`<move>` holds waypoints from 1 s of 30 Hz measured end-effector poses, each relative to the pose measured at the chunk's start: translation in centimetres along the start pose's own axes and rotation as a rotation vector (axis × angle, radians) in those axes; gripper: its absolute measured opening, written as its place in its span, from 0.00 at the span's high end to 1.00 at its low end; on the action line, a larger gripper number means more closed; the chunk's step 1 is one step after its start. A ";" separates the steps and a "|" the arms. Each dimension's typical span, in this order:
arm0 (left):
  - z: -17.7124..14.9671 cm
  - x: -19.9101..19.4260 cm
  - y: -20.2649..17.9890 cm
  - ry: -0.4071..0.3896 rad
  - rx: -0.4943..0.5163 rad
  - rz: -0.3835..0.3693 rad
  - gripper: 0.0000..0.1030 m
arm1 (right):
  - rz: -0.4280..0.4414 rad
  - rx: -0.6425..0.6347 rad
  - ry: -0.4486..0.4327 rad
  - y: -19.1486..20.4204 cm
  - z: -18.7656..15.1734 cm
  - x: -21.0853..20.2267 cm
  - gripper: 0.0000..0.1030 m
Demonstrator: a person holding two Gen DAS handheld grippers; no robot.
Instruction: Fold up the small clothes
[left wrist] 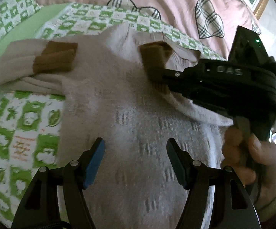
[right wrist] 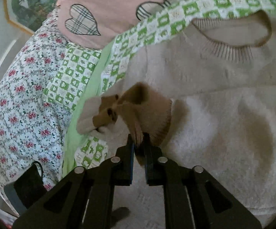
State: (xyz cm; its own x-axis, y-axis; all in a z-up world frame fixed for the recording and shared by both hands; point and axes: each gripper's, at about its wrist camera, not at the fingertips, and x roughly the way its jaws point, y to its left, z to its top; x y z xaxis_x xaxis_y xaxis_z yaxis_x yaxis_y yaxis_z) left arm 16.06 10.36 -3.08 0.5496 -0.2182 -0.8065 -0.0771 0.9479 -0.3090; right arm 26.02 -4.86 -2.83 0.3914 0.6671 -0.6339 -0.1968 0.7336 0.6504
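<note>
A small cream knit sweater point(left wrist: 130, 103) with brown cuffs lies on a green-and-white checked bedsheet point(left wrist: 23, 126). Its left sleeve is folded in, with the brown cuff point(left wrist: 56, 59) lying on the body. My left gripper point(left wrist: 136, 152) is open and empty just above the sweater's lower body. My right gripper point(right wrist: 139, 143) is shut on the other brown cuff point(right wrist: 147, 112) and holds that sleeve over the sweater's body; it also shows in the left wrist view point(left wrist: 157, 72). The ribbed neckline point(right wrist: 231, 36) is at the far side.
A pink quilt with plaid hearts point(left wrist: 157, 2) lies behind the sweater. A floral cover point(right wrist: 23, 103) lies at the left of the right wrist view. A framed picture point(right wrist: 29, 2) hangs on the wall. A dark object point(right wrist: 29, 187) sits at the lower left.
</note>
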 end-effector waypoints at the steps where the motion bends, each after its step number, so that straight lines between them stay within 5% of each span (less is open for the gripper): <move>1: 0.4 0.7 0.1 0.009 -0.010 -0.009 0.34 | 0.012 0.011 0.004 -0.1 0.0 0.0 0.73; 3: 1.1 1.7 0.3 0.014 -0.029 -0.024 0.33 | 0.027 0.018 -0.017 -0.5 -0.3 -1.2 0.58; 11: 6.2 5.3 0.6 -0.026 -0.139 -0.119 0.31 | -0.073 0.048 -0.179 -4.0 -3.3 -10.2 0.57; 12: 6.5 5.6 0.6 -0.034 -0.146 -0.118 0.39 | -0.092 0.062 -0.200 -4.7 -3.9 -11.4 0.57; 14: 7.0 6.0 0.4 -0.051 -0.141 -0.128 0.83 | -0.129 0.087 -0.234 -5.7 -4.8 -13.2 0.57; 15: 7.1 6.1 0.3 -0.041 -0.132 -0.144 0.93 | -0.148 0.099 -0.256 -6.4 -5.4 -14.3 0.57; 20: 5.8 1.2 0.8 -0.190 -0.114 -0.100 0.94 | -0.262 0.164 -0.361 -10.0 -7.2 -20.1 0.57; 28: 4.7 2.9 2.5 -0.104 -0.104 -0.068 0.93 | -0.438 0.221 -0.401 -15.1 -4.2 -23.4 0.57; 30: 4.5 3.0 2.5 -0.100 -0.096 -0.062 0.93 | -0.472 0.204 -0.372 -15.8 -2.4 -22.7 0.48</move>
State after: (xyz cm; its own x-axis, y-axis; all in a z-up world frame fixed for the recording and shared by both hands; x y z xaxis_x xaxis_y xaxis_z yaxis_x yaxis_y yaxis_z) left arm 21.26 13.14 -3.96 0.6354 -0.2469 -0.7316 -0.1169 0.9058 -0.4072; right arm 18.09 -31.33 0.30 0.6874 0.1610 -0.7082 0.2341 0.8739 0.4260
